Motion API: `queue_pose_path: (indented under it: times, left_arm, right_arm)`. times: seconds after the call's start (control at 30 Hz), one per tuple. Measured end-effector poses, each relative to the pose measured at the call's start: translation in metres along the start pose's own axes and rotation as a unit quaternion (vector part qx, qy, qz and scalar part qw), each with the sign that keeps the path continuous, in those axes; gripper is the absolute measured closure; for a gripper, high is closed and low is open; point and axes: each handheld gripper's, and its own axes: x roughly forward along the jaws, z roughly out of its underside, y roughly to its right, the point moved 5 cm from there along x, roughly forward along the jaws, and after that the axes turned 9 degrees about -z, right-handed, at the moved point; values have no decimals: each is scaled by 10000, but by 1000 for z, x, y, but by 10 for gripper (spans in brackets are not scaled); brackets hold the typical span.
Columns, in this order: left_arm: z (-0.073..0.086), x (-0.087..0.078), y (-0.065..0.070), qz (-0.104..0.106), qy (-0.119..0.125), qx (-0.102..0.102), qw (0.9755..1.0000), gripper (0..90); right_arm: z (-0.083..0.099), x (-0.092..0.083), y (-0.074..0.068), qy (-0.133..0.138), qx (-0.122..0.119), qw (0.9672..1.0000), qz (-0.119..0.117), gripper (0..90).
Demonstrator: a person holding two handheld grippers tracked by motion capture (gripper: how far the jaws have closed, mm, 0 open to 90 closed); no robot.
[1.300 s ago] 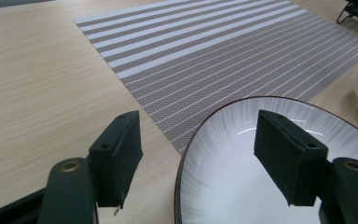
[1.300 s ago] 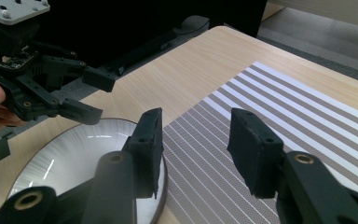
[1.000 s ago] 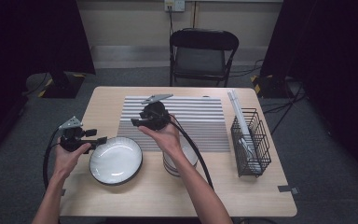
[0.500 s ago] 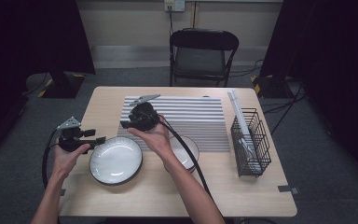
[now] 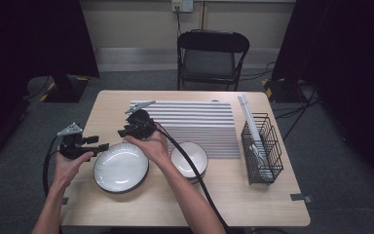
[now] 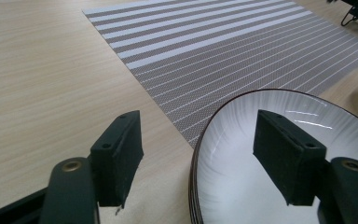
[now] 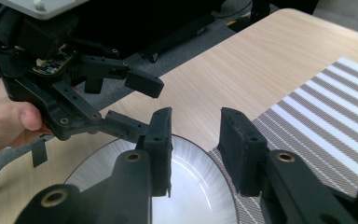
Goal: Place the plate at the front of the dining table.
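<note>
A white plate with a dark rim (image 5: pixel 121 166) lies on the wooden table (image 5: pixel 253 204) in front of me. My left gripper (image 5: pixel 100 143) is at the plate's left edge, open. In the left gripper view its jaws (image 6: pixel 196 140) straddle the rim of the plate (image 6: pixel 242 186), one pad outside and one over the inside, neither touching. My right gripper (image 5: pixel 125 131) hovers above the plate's far edge, pointing left; its jaws have just been closing and stand open with nothing gripped. The right gripper view looks between its jaws (image 7: pixel 196 140) onto the plate (image 7: pixel 191 191) and the left gripper (image 7: pixel 147 105).
A smaller white bowl (image 5: pixel 189 158) sits right of the plate. Behind both lies a striped grey placemat (image 5: pixel 190 122). A black wire rack (image 5: pixel 260 148) with a white stick stands at the right. A folding chair (image 5: pixel 212 53) stands beyond the table.
The right hand has moved left from above the smaller bowl to the plate's far edge, uncovering the bowl. The left hand has stayed in place.
</note>
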Motion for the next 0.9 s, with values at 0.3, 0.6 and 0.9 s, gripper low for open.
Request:
queue_pose_path:
  times: [0.3,0.6,0.9]
  left_arm:
    - [7,2,-4,201,-20,-59,9998,452]
    - [13,6,-5,199,-199,-109,9995,541]
    - [19,14,-6,227,-404,-209,9987,636]
  right_arm:
    - [14,23,3,-184,82,9998,-4,711]
    - [33,35,20,-311,272,9987,301,789]
    - [53,37,33,-426,625,9966,339,841]
